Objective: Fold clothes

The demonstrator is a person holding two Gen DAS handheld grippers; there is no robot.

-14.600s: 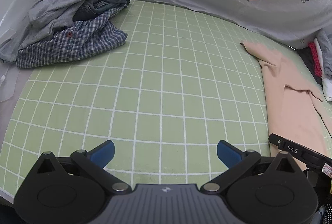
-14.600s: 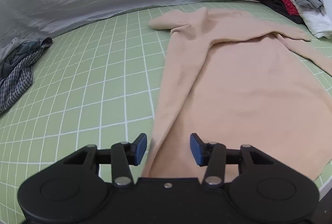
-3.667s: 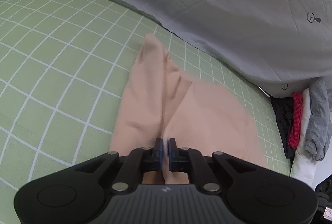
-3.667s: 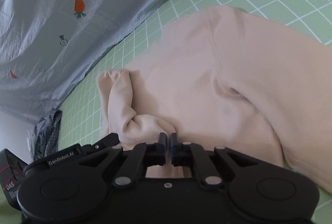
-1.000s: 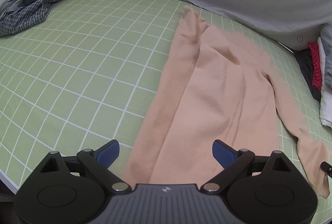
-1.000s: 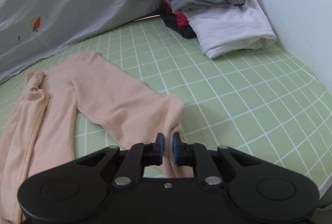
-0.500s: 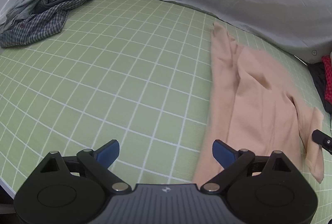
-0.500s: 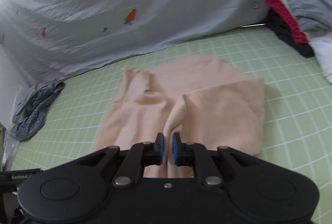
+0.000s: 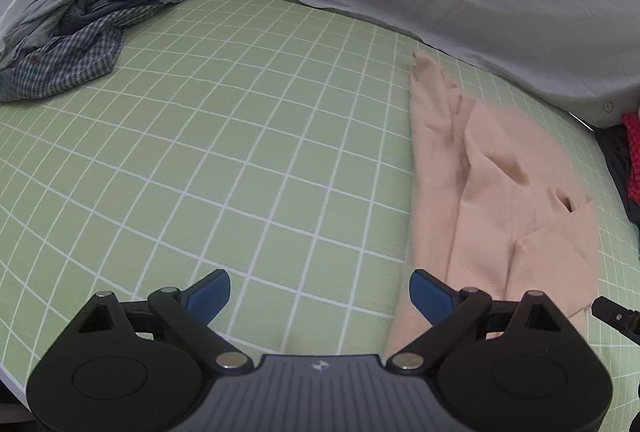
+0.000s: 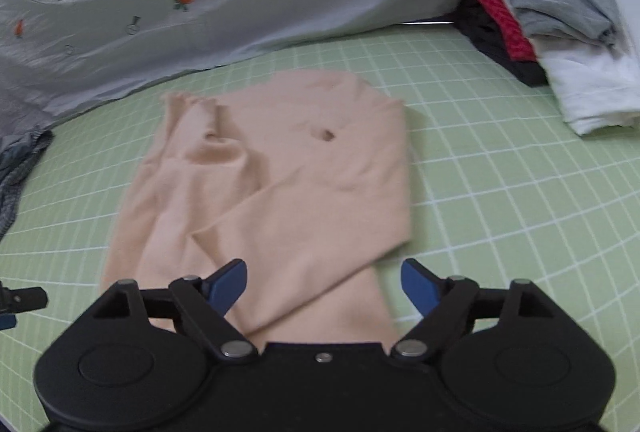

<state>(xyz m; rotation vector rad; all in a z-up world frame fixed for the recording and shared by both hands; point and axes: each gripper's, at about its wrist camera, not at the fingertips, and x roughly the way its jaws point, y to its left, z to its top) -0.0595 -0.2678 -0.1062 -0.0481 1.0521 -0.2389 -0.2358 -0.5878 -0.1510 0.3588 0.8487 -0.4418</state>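
Both the right gripper (image 10: 322, 278) and left gripper (image 9: 320, 290) hang spread and empty. The peach top (image 10: 288, 191) lies toward the bed's (image 9: 200, 151) right edge, sleeve folded across; soft, light, probably best pinched at hem corners. Only the left view shows the checked heap (image 9: 68, 51) in the far left corner.

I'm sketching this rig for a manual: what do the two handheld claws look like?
Both match: the left claw and right claw have black bodies with two round discs, angled black linkage arms with silver pivot pins, and blue fingertip pads. A small emblem marks the left's ribbed centre.
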